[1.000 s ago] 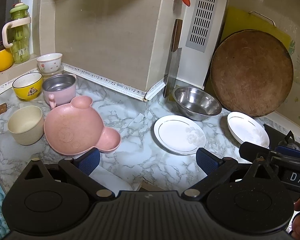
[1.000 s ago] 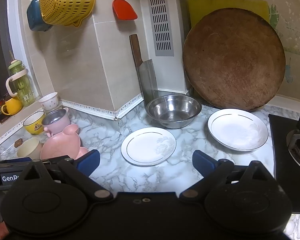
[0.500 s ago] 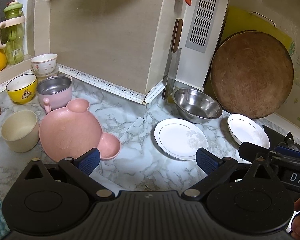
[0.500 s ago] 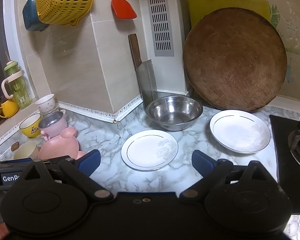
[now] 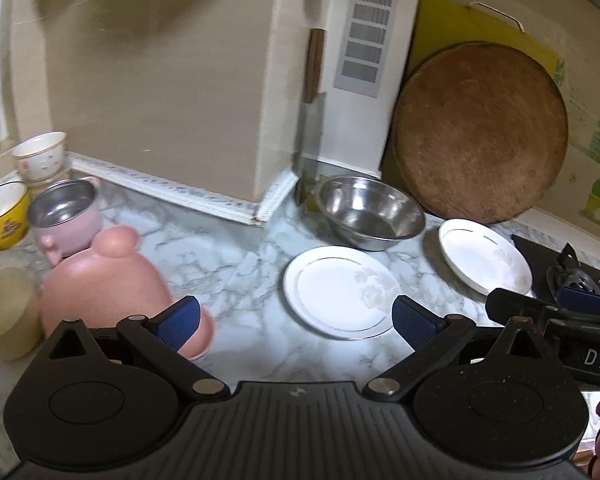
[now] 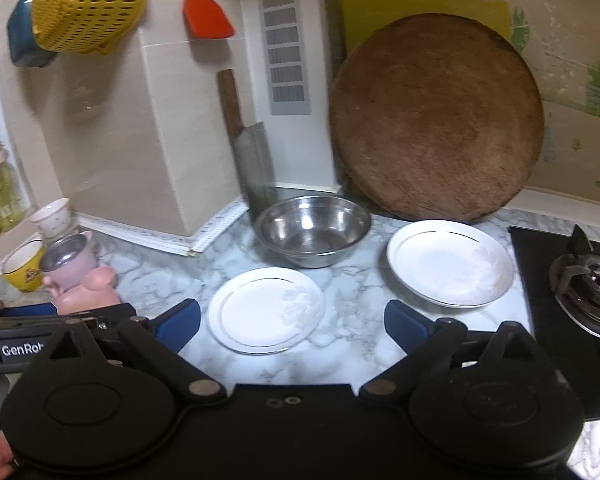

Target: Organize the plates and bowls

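Since a second ago your left gripper (image 5: 296, 318) has swung rightward and come in closer, so the pink bear-shaped plate (image 5: 108, 292) now sits low at the left behind its left finger, and the cream cup (image 5: 4, 312) has slid to the frame's edge; your right gripper (image 6: 292, 322) has also moved in, and the near white plate (image 6: 266, 310) now fills the gap between its fingers.

Both grippers hang above the marble counter (image 5: 228, 252) with their blue pads spread wide and nothing between them; neither touches a dish. The near white plate lies flat just in front of the steel bowl (image 6: 314, 236); the second white plate (image 6: 450, 266) lies to its right, beside the black hob (image 6: 560, 280) and in front of the round wooden board (image 6: 436, 116) leaning on the wall. At the left, the pink steel-lined cup (image 5: 66, 214) stands just behind the pink plate, with the yellow bowl (image 5: 2, 214) and a white floral bowl (image 5: 40, 156) beyond it; a cleaver (image 6: 256, 168) leans in the corner behind the steel bowl.
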Available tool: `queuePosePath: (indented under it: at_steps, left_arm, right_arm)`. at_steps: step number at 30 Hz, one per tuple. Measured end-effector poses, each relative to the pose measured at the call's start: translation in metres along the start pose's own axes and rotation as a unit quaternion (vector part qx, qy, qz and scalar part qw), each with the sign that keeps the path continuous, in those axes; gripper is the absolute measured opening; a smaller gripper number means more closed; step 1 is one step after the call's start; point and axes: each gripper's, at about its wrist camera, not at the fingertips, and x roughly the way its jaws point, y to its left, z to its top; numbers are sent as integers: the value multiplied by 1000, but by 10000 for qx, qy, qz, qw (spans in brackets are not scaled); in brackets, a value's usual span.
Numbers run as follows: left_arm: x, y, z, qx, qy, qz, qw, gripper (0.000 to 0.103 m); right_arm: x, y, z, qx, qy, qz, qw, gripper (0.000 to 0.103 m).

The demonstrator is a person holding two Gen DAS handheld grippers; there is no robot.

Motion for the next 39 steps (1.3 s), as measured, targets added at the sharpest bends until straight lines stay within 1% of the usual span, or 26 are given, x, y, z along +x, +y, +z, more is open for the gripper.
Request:
queuePosePath:
  at_steps: [7,10,13,19,21,24,27,32,33,35,37,39]
  left_arm:
    - [39,-41,21,231,25,-208,9995,103]
    - [65,-67,29,404,167,-366,9984,103]
    - [90,-86,35,412,410,-472,9972,103]
    - [133,-129,48,625,644,-679,9936,103]
    - [150,-143,53,712,775,-777,9914,103]
    - [174,-163,60,811,1008,-886,9876,103]
    - [198,-178,66,830,1249,-873,9848,103]
    - [234,-196,77,731,1655,-896,9794,103]
    - [239,-198,77,712,1714,-874,9787,103]
    - [252,-204,79,677,1850,-910,9762,103]
    - [263,-208,81,642,1957,-874,9746,103]
    - [274,-209,81,546,2097,-848,9725,102]
  right_arm:
    - [20,-41,11,35,49,-157,9999,99]
    - [31,-62,15,16,125,-299,9995,100]
    - [44,-83,20,-47,207,-476,9986,100]
    - [71,-127,30,-158,438,-679,9966,100]
    - [83,-141,34,-173,587,-805,9949,100]
    - [104,-167,43,-77,849,-874,9925,99]
    - [124,-190,54,81,1056,-993,9894,98]
    - [161,-224,64,189,1616,-872,9828,97]
    - [169,-231,66,230,1748,-833,9808,93]
    - [183,-243,68,401,1921,-852,9768,90]
    - [196,-257,71,550,2062,-784,9738,85]
    - [207,-268,72,733,2184,-802,9698,79]
